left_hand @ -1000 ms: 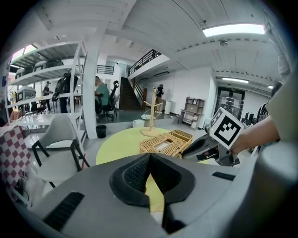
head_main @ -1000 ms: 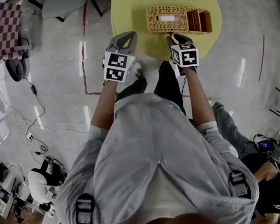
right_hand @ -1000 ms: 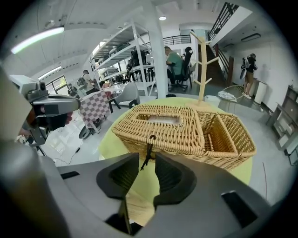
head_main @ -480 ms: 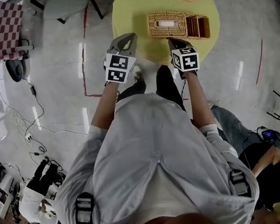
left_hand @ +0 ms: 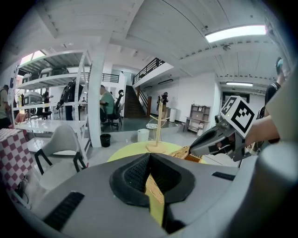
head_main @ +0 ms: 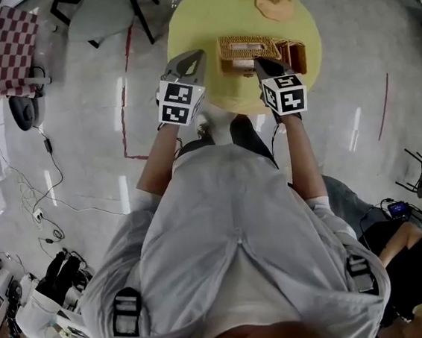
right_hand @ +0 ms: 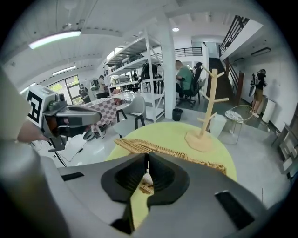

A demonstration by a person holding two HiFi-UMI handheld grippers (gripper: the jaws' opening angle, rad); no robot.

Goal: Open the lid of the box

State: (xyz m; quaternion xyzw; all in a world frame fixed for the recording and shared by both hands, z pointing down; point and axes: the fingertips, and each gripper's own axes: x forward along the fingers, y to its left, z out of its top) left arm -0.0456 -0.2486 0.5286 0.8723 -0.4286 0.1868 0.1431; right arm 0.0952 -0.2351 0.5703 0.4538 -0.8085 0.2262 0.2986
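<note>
Head view: the wicker box sits about the middle of the round yellow table, its long axis running left to right across the person's front, the right end dipping slightly toward the near edge. The lid covers the left part, and open compartments show at the right end. The right gripper reaches in over the near edge to the box's near long side. In the right gripper view its jaws are drawn almost together, pinching a small wicker piece with a pale bit, which I take to be the tab on the lid's near edge. The lid there looks like a thin woven sheet seen nearly edge-on, and in the head view its near edge seems lifted off the box, though how far is hard to tell. So the grip looks made and the opening barely begun; swinging the lid up and back toward the far edge is what remains. The left gripper hangs by the table's near-left edge, off the box, jaws pressed together on nothing. A wooden stand occupies the far-right edge.
</note>
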